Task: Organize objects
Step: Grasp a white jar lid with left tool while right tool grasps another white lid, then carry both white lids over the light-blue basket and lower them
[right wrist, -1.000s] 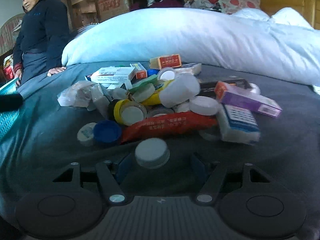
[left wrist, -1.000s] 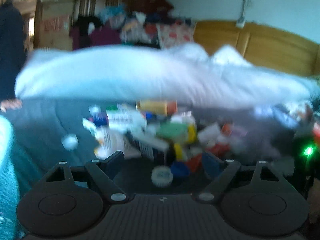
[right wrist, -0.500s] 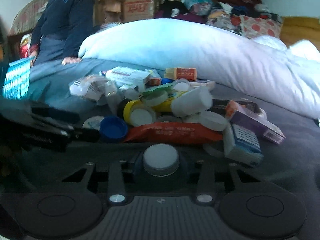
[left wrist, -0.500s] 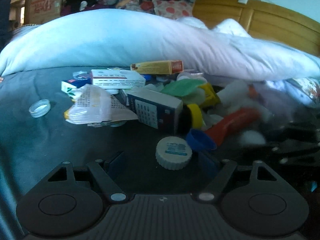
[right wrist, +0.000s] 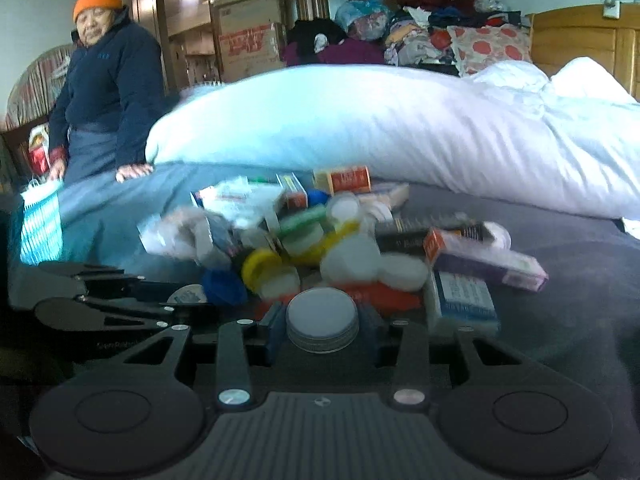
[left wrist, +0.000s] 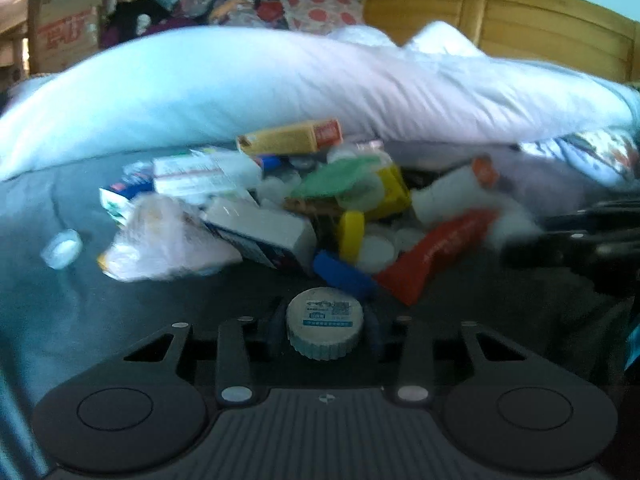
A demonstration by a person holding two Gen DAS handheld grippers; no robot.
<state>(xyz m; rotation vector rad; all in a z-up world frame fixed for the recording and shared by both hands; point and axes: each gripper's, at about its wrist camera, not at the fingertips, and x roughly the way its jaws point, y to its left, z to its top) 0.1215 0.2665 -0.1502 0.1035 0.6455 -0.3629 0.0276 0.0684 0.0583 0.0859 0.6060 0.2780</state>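
Both tools are clenched on lids, my left tool (left wrist: 324,326) holding the labelled white cap (left wrist: 324,322) and my right tool (right wrist: 322,326) the plain white cap (right wrist: 322,319), with the pile (right wrist: 340,240) straight ahead at frame centre on the bed.

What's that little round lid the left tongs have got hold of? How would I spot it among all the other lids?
Start at the long white duvet across the bed, then drop to the heap of boxes and caps on the dark sheet. Nearest the camera, pinched between the left tongs, is a pale ribbed lid. Unlike the plain white, yellow and blue caps behind it, its top carries a printed blue label.
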